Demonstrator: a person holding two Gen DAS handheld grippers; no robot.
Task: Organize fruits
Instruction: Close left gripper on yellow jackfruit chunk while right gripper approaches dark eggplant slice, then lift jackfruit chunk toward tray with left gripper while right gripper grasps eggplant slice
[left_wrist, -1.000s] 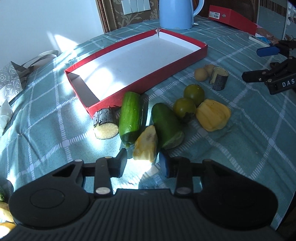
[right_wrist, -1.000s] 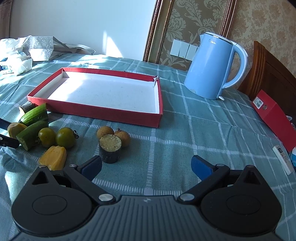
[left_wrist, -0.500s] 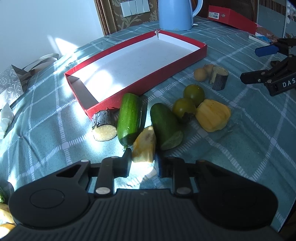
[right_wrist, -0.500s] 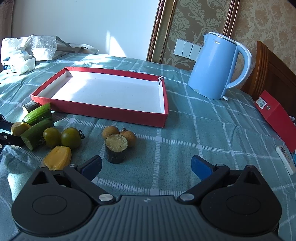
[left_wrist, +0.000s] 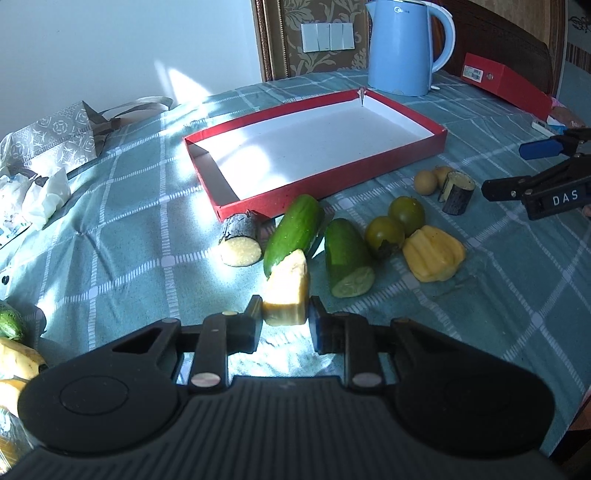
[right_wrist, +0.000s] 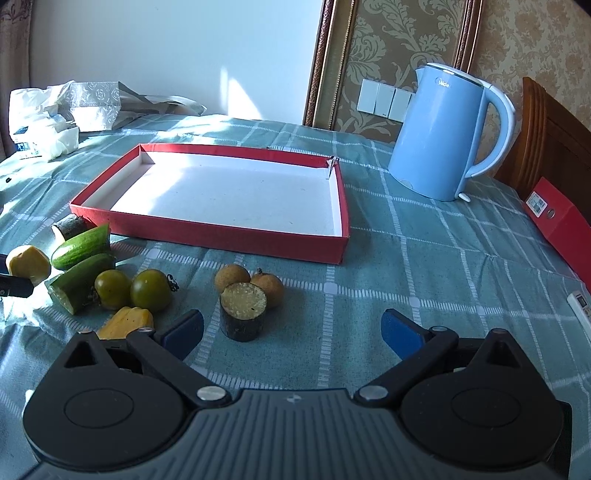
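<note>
My left gripper (left_wrist: 285, 314) is shut on a pale yellow fruit piece (left_wrist: 287, 291), which also shows in the right wrist view (right_wrist: 27, 264), held just above the cloth. In front lie two cucumber halves (left_wrist: 295, 229) (left_wrist: 347, 254), two green tomatoes (left_wrist: 395, 225), a yellow jackfruit piece (left_wrist: 432, 253) and a dark sugarcane stub (left_wrist: 240, 240). The red tray (left_wrist: 369, 173) with a white floor stands behind them. My right gripper (right_wrist: 291, 328) is open above a second sugarcane stub (right_wrist: 243, 310) and two brown longans (right_wrist: 232, 277).
A blue kettle (right_wrist: 443, 133) stands behind the tray's right corner. A red box (right_wrist: 561, 225) lies at the far right. Bags and tissues (left_wrist: 44, 162) lie at the left. More fruit (left_wrist: 14, 354) sits at the left edge.
My left gripper closed on the pale yellow fruit piece and lifted it slightly. The right gripper moved closer to the sugarcane stub, still open.
</note>
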